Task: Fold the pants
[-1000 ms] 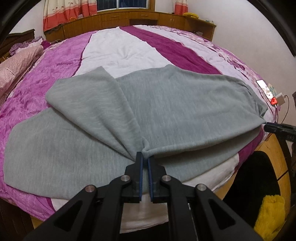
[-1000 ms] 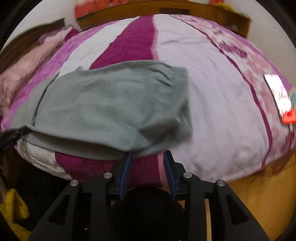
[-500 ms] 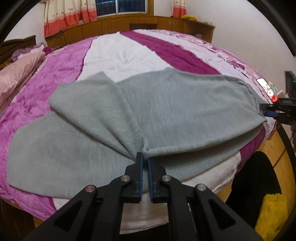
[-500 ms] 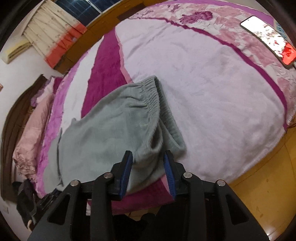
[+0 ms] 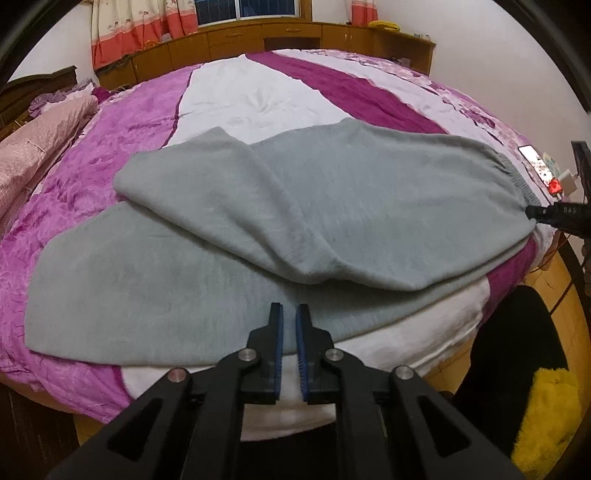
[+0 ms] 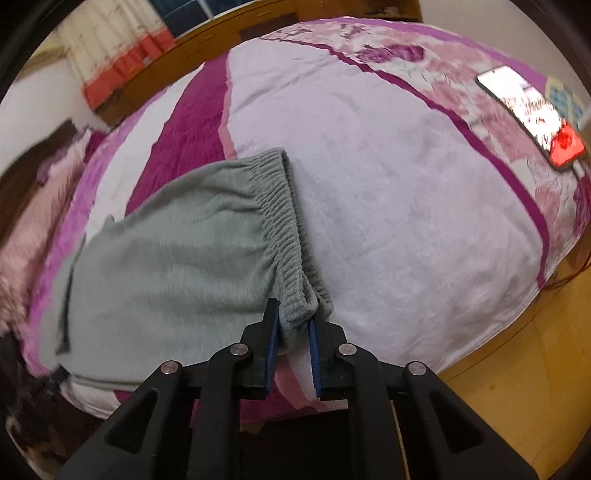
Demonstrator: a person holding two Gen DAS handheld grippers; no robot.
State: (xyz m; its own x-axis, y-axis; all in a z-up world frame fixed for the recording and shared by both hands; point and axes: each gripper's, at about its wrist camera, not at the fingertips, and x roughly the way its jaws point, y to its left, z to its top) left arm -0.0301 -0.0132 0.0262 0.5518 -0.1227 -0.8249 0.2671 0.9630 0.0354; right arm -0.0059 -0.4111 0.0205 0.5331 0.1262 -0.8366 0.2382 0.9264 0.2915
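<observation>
It was a home bedroom. A wide bed (image 5: 229, 122) under a purple, magenta and white blanket filled the frame, with a pink pillow (image 5: 33, 147) at left. Wooden cabinets (image 5: 258, 40), floral curtains (image 5: 136, 26) and a window (image 5: 243, 7) lined the top.

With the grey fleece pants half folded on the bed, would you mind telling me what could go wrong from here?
1. The right tongs are closing on only the corner of the elastic waistband; a pull may slip it free.
2. The left tongs are opening with nothing between them, so the folded upper leg of the grey fleece pants could slide out of line.
3. A lit smartphone lies on the purple bedspread, where dragged fabric might catch it.
</observation>
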